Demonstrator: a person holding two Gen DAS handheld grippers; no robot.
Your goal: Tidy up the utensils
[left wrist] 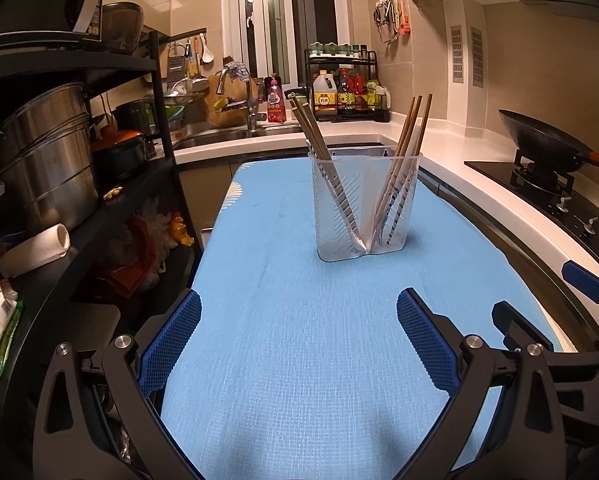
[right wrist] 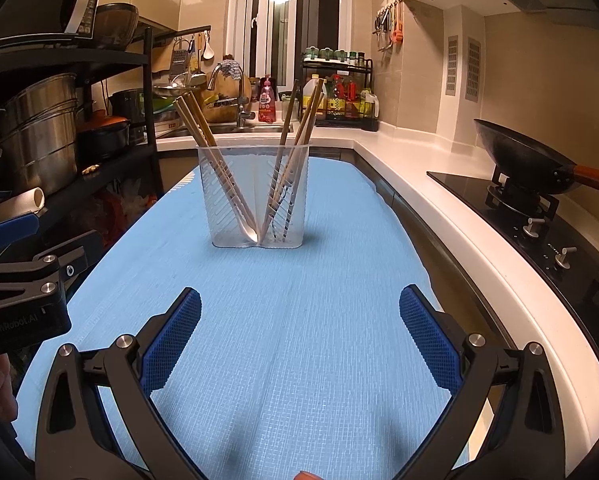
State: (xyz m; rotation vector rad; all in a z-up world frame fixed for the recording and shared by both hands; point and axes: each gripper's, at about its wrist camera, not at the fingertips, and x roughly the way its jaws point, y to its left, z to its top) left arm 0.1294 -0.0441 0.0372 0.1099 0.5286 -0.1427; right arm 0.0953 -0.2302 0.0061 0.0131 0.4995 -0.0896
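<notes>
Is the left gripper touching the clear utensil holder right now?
Apart. In the left wrist view, the left gripper is open, with bare blue mat lying between its fingertips and the utensil holder farther ahead.

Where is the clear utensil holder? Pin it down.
The clear utensil holder stands upright on the blue mat, straight ahead of both open grippers, centre in both wrist views, chopsticks inside.
</notes>
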